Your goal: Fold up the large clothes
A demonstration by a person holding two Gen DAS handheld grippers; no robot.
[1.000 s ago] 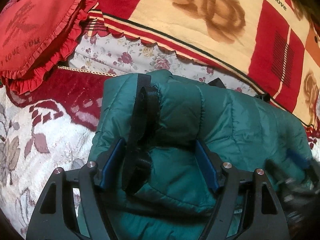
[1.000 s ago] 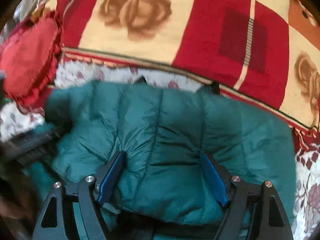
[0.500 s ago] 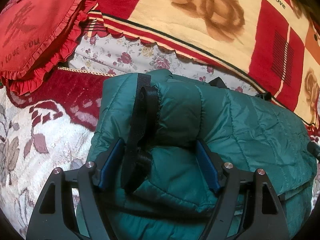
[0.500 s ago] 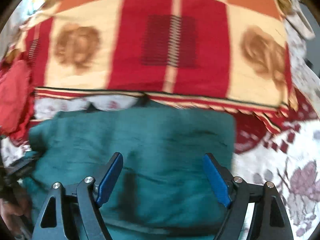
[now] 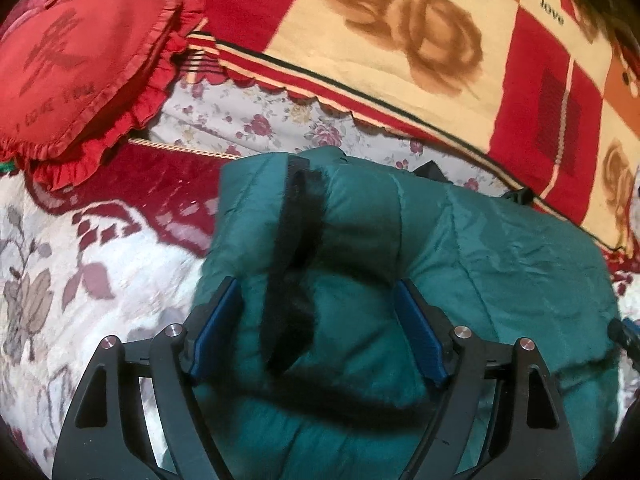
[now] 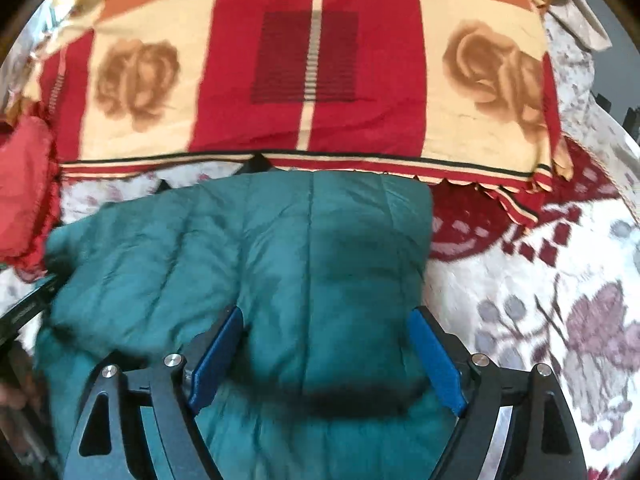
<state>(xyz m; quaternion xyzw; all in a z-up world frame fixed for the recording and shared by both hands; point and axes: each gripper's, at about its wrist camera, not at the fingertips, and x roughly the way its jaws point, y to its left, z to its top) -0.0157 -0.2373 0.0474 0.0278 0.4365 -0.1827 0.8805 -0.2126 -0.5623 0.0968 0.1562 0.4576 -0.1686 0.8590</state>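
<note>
A red heart-shaped frilled cushion (image 5: 76, 60) lies at the far left on a flowered bedspread (image 5: 80, 280), beside a red-and-cream blanket (image 5: 400, 40) with brown roses lying along the back.

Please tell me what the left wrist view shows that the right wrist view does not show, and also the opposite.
Only the left wrist view shows the black strap running down the green jacket, the word "love" on the blanket, and the lettering on the red pillow. Only the right wrist view shows the jacket's right edge and the flowered bedcover beside it. Both show the jacket on the bed, the blanket behind it, the pillow, and an open gripper, left gripper and right gripper, over the jacket.
</note>
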